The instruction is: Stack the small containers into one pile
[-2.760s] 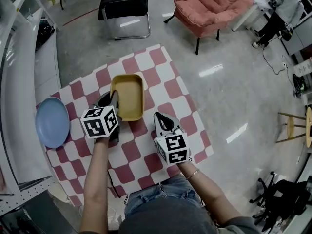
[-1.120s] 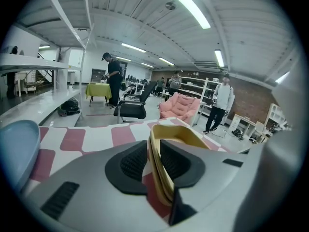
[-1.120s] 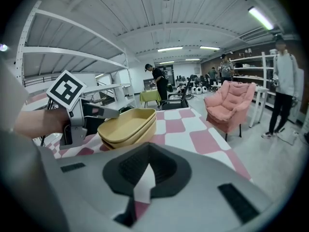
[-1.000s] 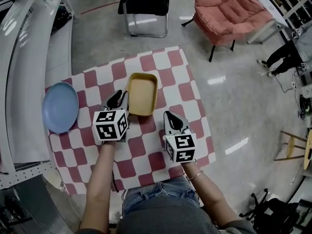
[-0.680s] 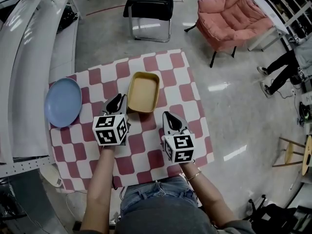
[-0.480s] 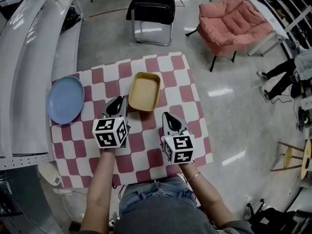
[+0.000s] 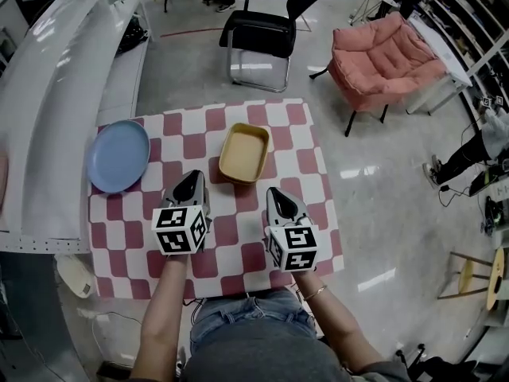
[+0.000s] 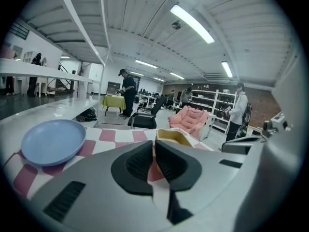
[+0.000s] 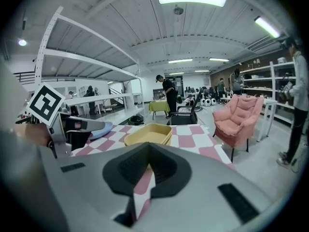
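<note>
Our left gripper (image 7: 191, 185) has just been closing its fingers. They are almost together, with nothing between them. Our right gripper (image 7: 283, 197) has its fingers together and holds nothing. The yellow containers (image 7: 243, 153) sit piled on the counter (image 7: 274, 116), in front of both grippers. A blue plate (image 7: 119, 156) lies to the left.

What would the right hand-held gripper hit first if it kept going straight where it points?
Likely the yellow tray, squarely ahead of the right hand-held gripper. Tilted down, it might touch the checked cloth just short of that first; depth is unclear.
</note>
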{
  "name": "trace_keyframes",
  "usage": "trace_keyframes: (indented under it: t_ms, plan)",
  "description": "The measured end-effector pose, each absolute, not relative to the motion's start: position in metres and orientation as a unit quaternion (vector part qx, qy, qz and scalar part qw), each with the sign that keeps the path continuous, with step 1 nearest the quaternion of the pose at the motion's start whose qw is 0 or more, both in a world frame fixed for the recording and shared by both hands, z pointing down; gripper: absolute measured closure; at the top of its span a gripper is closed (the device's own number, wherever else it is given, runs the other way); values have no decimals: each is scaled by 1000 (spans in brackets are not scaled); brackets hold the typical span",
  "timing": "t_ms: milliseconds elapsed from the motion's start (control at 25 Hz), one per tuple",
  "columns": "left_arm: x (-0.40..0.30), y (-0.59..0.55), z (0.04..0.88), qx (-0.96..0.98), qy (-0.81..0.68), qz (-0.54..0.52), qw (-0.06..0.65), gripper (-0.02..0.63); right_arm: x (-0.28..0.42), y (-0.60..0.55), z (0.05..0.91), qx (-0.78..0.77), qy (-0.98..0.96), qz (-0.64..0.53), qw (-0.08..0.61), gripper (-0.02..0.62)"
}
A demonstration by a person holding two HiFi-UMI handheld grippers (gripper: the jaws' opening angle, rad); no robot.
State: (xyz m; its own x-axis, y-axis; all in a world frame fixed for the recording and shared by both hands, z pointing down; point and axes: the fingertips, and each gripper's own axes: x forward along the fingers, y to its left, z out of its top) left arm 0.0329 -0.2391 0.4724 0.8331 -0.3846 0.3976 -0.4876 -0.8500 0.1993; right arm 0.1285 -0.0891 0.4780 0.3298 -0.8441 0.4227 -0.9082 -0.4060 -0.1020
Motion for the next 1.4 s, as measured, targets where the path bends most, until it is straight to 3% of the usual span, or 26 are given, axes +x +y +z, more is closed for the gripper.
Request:
trace_keyframes:
  t_ms: [760, 1400]
  plan:
    - [-33, -196, 458, 942, -267, 145, 146, 588, 96, -72, 442, 802, -572, 160, 60, 588]
    - [-43, -185, 449, 944, -267, 137, 139, 589, 86, -67, 427, 796, -589, 135, 43, 588]
